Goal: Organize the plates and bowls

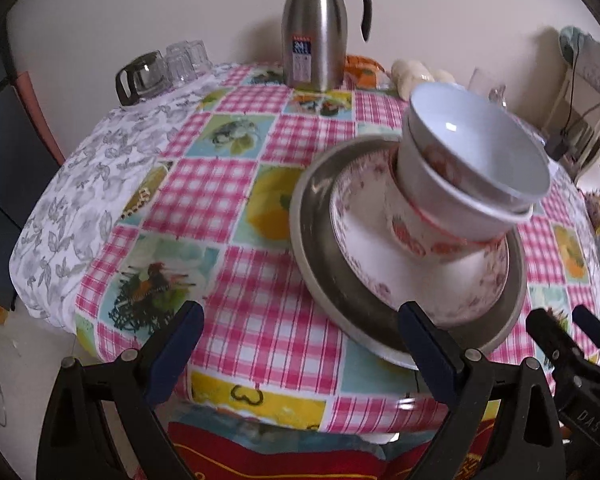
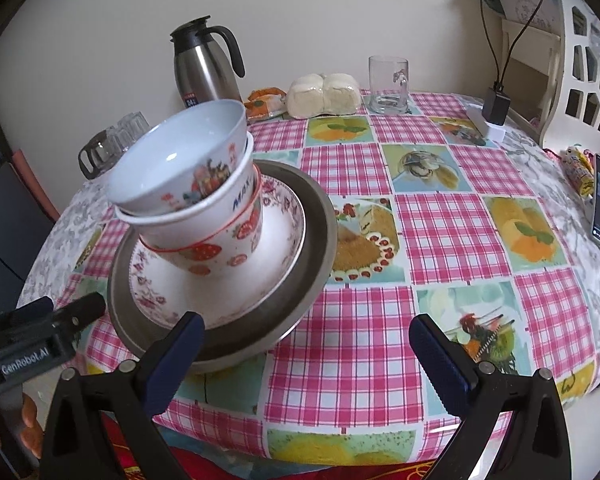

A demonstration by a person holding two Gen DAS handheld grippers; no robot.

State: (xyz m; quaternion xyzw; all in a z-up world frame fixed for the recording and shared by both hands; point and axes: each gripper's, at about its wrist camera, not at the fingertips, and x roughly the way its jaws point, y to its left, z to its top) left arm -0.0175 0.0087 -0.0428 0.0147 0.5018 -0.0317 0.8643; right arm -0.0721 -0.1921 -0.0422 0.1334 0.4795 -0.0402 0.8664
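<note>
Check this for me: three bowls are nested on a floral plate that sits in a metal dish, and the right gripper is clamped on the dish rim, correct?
Not quite. The right gripper is open and clamped on nothing; the right wrist view shows its fingers spread, one beside the metal dish. The rest holds: three bowls nest on the floral plate inside that dish.

White lettering "GenRobot.AI" on the black body of the left gripper (image 2: 40,350), seen from the right wrist, low to its left. Blue letters "MAX", cut off, on the white middle bowl (image 2: 204,216) of the stack, ahead-left of the right gripper. "24" on the blue label of the steel vacuum jug (image 2: 206,72), far ahead; remaining print too small. "DAS" embossed on the black right gripper (image 1: 572,364), at the left wrist's lower right.
</note>
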